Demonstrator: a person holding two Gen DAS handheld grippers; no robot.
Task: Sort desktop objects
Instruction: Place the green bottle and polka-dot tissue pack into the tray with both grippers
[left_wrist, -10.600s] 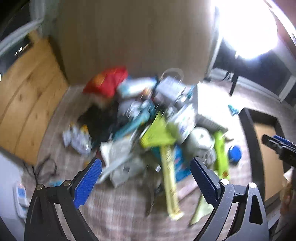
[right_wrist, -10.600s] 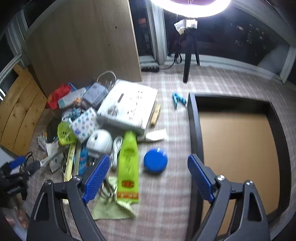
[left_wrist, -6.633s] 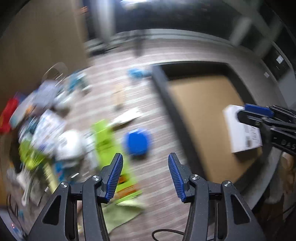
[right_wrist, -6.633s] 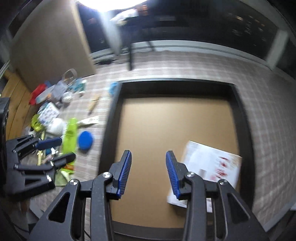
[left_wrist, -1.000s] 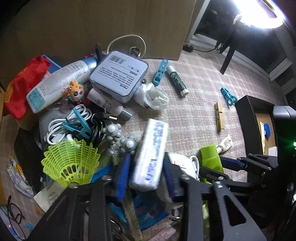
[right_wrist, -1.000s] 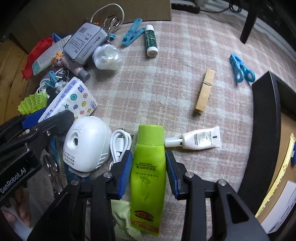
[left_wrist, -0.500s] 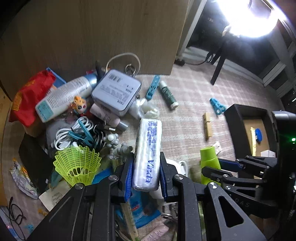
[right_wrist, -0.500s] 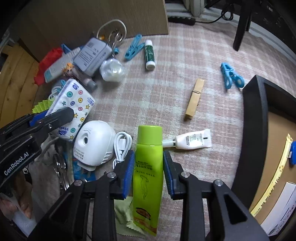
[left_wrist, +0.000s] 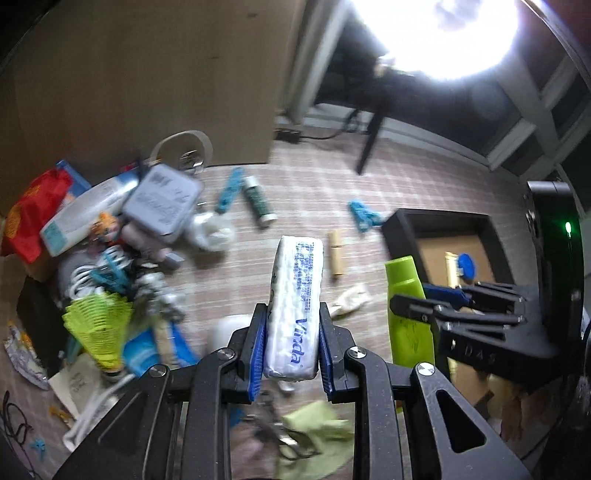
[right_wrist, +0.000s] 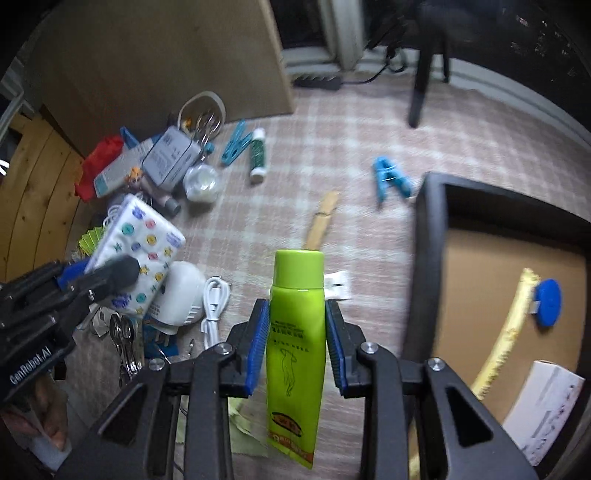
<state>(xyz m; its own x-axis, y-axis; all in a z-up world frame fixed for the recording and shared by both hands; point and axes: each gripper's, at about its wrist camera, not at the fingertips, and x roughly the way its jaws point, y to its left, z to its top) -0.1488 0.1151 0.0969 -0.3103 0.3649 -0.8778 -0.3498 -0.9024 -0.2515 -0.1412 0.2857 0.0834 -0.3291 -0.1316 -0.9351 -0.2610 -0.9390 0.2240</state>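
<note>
Tissue pack and green tube, earlier lying, now seemingly lifted.

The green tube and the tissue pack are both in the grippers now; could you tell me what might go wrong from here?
The right gripper pinches the green tube around its middle, so its soft flat tail hangs free below and could slip or swing.

The tissue pack is squashed between the left gripper pads, with most of its length sticking out past them; it might tilt.

Both grippers sit close together, so they could bump on the way to the black tray.
</note>
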